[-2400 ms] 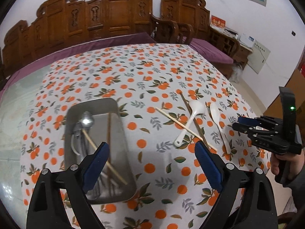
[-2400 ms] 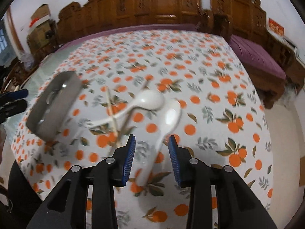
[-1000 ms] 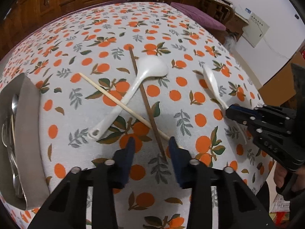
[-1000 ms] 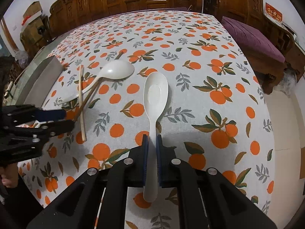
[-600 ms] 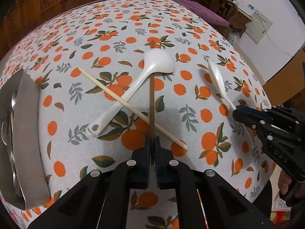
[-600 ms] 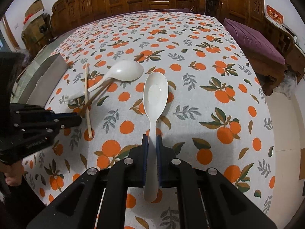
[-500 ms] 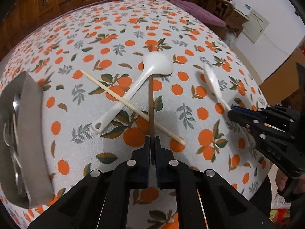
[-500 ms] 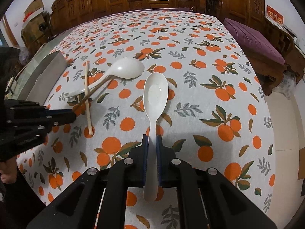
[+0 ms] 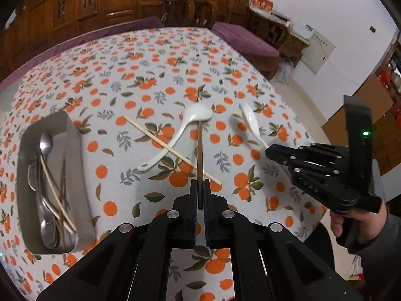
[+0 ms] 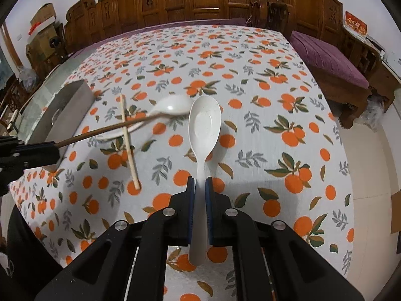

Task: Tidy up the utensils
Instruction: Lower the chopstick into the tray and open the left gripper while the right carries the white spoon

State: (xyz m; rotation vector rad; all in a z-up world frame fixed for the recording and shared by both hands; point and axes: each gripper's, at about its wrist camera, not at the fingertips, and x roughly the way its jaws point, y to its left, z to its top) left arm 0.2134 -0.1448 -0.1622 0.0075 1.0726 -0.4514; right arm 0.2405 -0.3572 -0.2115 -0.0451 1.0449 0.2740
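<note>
My left gripper [image 9: 199, 195] is clamped on a dark brown wooden chopstick [image 9: 200, 150], its near end hidden between the pads; my right gripper [image 10: 199, 190] pinches a white plastic spoon [image 10: 204, 128] by its handle. In the steel rectangular tray [image 9: 72, 135], the tangled cutlery is hard to separate

The tray [image 9: 72, 135] sits left on the table [image 9: 150, 57]; right of it a chopstick [image 9: 163, 145] crosses a spoon [image 9: 185, 125] (spoons and chopsticks inside the tray).
</note>
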